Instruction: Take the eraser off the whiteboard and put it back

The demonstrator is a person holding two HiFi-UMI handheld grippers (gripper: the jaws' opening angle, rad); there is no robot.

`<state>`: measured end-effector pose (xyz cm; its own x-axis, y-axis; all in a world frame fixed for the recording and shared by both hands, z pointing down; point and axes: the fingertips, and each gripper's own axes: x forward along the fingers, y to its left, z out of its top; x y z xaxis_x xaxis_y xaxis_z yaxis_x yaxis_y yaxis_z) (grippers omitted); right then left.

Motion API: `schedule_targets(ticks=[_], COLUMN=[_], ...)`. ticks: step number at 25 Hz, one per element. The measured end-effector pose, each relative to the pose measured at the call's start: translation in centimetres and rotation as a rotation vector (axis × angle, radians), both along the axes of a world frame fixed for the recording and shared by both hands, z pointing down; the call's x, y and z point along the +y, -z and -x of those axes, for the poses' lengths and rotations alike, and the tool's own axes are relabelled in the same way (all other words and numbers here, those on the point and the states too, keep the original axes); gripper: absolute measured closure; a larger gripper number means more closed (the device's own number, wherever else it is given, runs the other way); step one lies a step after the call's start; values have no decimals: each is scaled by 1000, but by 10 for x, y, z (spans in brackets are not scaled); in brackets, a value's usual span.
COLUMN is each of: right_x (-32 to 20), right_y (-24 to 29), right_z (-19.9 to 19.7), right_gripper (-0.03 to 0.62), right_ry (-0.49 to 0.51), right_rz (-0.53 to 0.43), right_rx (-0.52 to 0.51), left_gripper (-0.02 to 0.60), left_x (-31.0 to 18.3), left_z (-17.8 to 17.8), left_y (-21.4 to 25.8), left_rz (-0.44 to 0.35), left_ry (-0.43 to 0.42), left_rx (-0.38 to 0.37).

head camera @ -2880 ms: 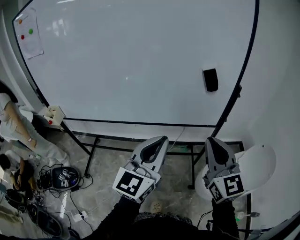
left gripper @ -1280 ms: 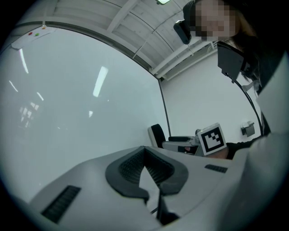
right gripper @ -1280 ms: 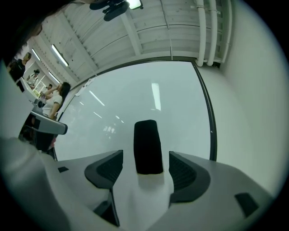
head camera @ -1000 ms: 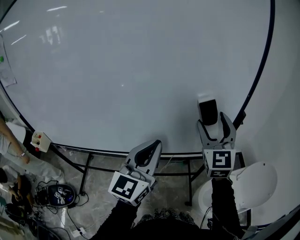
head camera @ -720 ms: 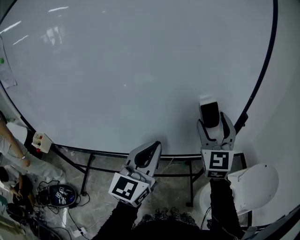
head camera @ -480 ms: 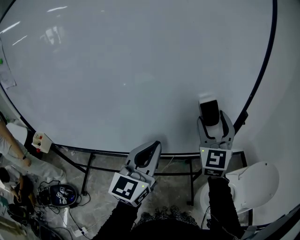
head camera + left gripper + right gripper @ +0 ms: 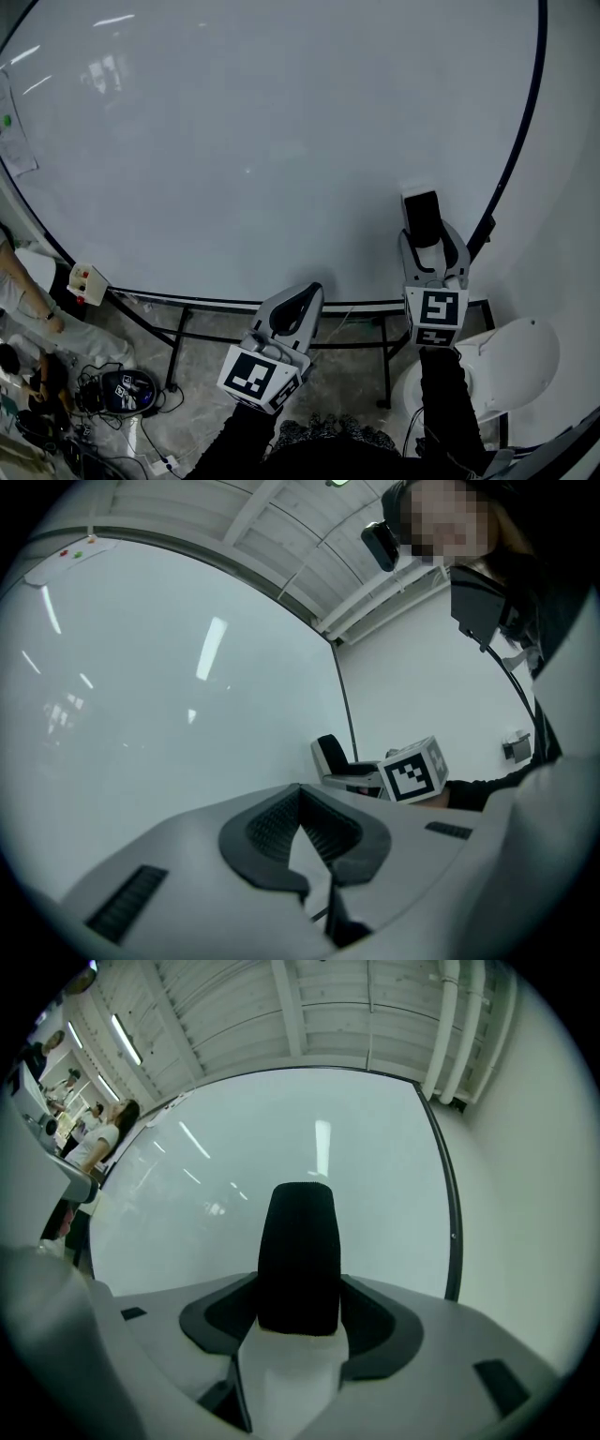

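The black eraser (image 7: 421, 214) sticks to the whiteboard (image 7: 234, 141) near its right edge. My right gripper (image 7: 431, 247) points at the board with its jaws on either side of the eraser's lower half. In the right gripper view the eraser (image 7: 300, 1251) stands upright between the dark pads (image 7: 375, 1321), which have just been closing and now hug both its sides. My left gripper (image 7: 305, 292) hangs lower and to the left, shut and empty, off the board. From the left gripper view its closed tips (image 7: 300, 794) show, with the eraser (image 7: 330, 754) and the right gripper's marker cube (image 7: 412, 771) beyond.
The board's black stand frame (image 7: 178, 323) runs below it. A white round seat (image 7: 506, 361) is at the lower right. Cables and gear (image 7: 112, 389) lie on the floor at the left, near a person (image 7: 23, 281). A small box (image 7: 86, 281) hangs at the board's lower left corner.
The right gripper went from below the board up to the eraser, and its jaws have narrowed around it. The left gripper has barely moved.
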<state>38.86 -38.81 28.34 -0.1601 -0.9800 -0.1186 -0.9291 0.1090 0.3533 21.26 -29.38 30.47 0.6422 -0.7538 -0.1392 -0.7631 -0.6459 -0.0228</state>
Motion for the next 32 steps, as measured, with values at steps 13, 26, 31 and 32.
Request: schedule_targets(ticks=[13,26,31,32], right_x=[61,128,134,134], right_y=[6,29,32,33], right_z=[24,11,6,5], right_gripper=[319,319,319,319], right_ry=[39,-33,-24,-19], right_rz=[14,-49,-64,-64], right_rx=[-70,-103,-87,-88], left_gripper=[575,575,575,575], left_x=[23,40,47,48], left_z=[29,17,8,7], left_y=[-2,-2,2,4], left_rz=[3,-5,-18,-21], left_ry=[-42,-123,-124,-120], left_rx=[-11,5,-5,-1])
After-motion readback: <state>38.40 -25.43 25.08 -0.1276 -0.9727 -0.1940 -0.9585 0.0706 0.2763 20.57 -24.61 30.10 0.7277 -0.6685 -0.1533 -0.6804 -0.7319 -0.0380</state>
